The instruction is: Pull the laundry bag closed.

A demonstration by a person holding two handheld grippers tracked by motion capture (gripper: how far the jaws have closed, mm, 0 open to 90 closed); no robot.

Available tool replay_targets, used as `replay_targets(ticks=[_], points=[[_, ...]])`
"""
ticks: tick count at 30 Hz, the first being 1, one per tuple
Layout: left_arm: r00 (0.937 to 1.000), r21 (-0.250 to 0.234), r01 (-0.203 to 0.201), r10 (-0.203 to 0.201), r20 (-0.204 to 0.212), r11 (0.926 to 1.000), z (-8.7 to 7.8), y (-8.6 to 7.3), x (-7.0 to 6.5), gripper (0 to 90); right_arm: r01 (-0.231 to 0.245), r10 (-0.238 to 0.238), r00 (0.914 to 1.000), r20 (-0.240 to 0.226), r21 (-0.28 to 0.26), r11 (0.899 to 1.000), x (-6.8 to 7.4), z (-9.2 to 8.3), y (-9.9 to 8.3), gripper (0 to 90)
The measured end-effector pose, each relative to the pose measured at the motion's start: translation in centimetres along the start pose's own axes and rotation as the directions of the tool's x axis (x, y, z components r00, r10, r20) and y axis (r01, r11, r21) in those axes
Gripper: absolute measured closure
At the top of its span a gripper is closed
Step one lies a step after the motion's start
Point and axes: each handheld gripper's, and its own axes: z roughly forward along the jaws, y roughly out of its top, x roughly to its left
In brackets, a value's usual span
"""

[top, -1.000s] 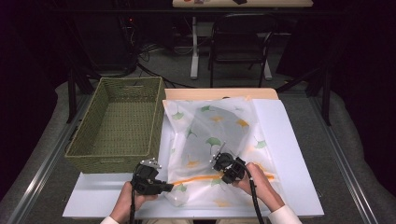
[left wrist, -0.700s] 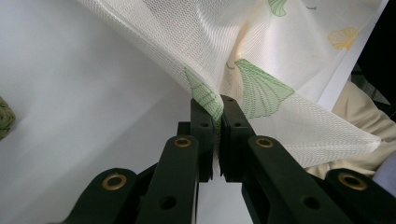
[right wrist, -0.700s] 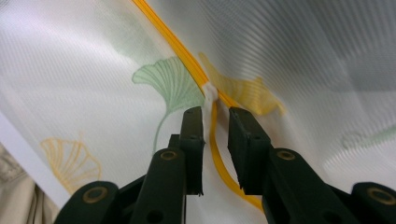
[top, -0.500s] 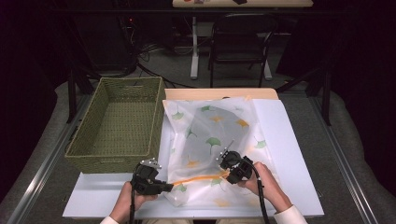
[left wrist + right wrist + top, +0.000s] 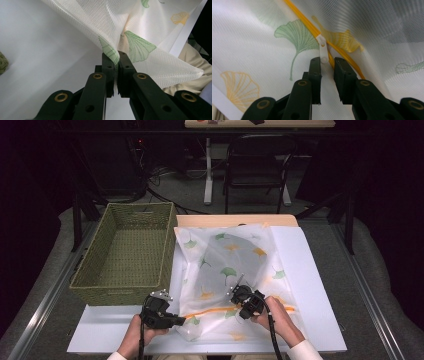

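Observation:
A white mesh bag (image 5: pixel 225 260) printed with green and yellow ginkgo leaves lies on the white board, its orange zipper (image 5: pixel 215 311) running across the near end. My left gripper (image 5: pixel 182 320) pinches the bag's near left edge. In the left gripper view its jaws (image 5: pixel 117 53) are shut on a fold of mesh (image 5: pixel 100 20). My right gripper (image 5: pixel 236 295) points at the zipper from the right. Its jaws (image 5: pixel 327 61) have just been opening. The white zipper pull (image 5: pixel 323 48) sits at their tips on the orange zipper (image 5: pixel 304 21), and the pads do not press it.
A green woven basket (image 5: pixel 130 252) stands empty to the left of the bag. The white board (image 5: pixel 305 280) lies over a tan board (image 5: pixel 235 220) on the grey table. A black chair (image 5: pixel 255 165) and cables are beyond the table's far edge.
The right gripper has edged slightly to the right by the zipper. The left gripper keeps the same hold on the mesh.

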Motion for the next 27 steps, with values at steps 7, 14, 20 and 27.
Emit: replay_targets(ticks=[7, 14, 20, 27], points=[[1.0000, 0.003, 0.001, -0.001, 0.000, 1.0000, 0.0, 0.0, 0.1, 86.1, -0.002, 0.001, 0.9996, -0.028, -0.034, 0.999, -0.1, 0.1, 0.4, 82.9], [1.0000, 0.001, 0.001, -0.001, 0.003, 1.0000, 0.0, 0.0, 0.1, 86.0, 0.000, -0.002, 0.9995, -0.033, -0.057, 0.998, 0.2, 0.0, 0.5, 88.5], [1.0000, 0.000, 0.002, -0.002, 0.002, 1.0000, 0.1, 0.0, 0.1, 86.0, 0.004, -0.005, 0.9997, -0.022, -0.048, 0.999, 0.3, 0.2, 0.6, 87.7], [0.9998, -0.014, 0.013, -0.013, -0.013, 0.9998, -0.2, -0.1, 0.0, 86.6, 0.002, 0.000, 0.9977, 0.068, -0.023, 1.000, 1.0, 0.1, 0.8, 90.0]])
